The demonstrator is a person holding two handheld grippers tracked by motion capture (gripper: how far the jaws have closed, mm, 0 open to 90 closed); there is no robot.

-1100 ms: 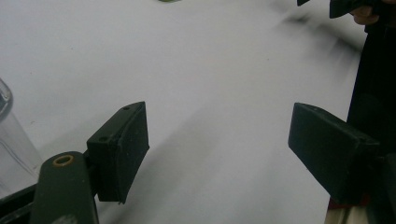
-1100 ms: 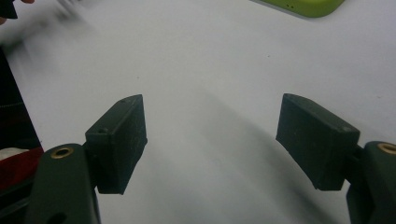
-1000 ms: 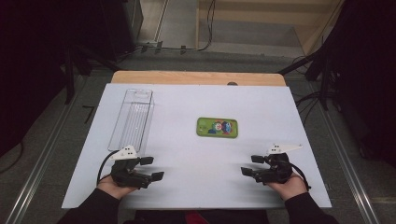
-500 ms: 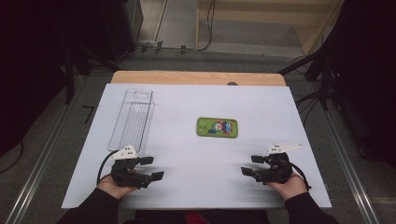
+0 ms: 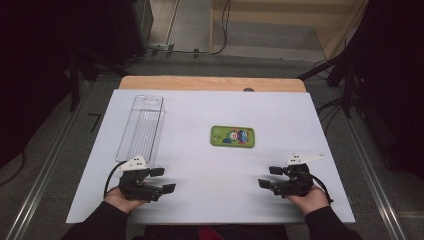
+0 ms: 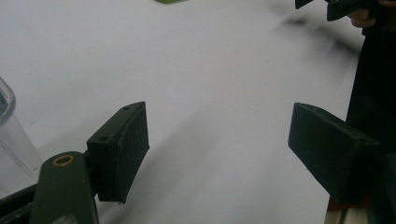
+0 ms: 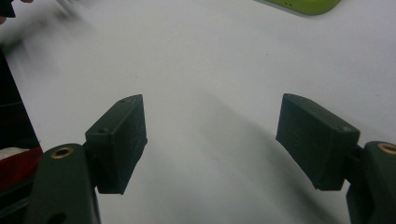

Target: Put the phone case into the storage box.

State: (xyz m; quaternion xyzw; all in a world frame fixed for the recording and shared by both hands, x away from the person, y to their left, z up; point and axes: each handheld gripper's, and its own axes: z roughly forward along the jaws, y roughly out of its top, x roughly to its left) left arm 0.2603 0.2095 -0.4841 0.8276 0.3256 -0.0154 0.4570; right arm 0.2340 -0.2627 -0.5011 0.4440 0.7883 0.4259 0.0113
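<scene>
A green rectangular case (image 5: 232, 136) with a cartoon print lies flat near the middle of the white table sheet (image 5: 200, 165). A clear plastic box (image 5: 141, 127) stands at the left, with its long side running away from me. My left gripper (image 5: 162, 180) rests low at the front left, just in front of that box, jaws open and pointing right. My right gripper (image 5: 269, 177) rests at the front right, open, pointing left. In the left gripper view the gripper (image 6: 219, 144) holds nothing, and the box corner (image 6: 9, 135) is at the left edge. Bare sheet shows between the jaws of the right gripper (image 7: 210, 144), with the case (image 7: 303, 5) far off.
The sheet covers a wooden table whose bare edge (image 5: 210, 83) shows at the back. Dark stands and cables surround the table on the floor. A hand (image 5: 307, 197) and sleeve hold each gripper at the front edge.
</scene>
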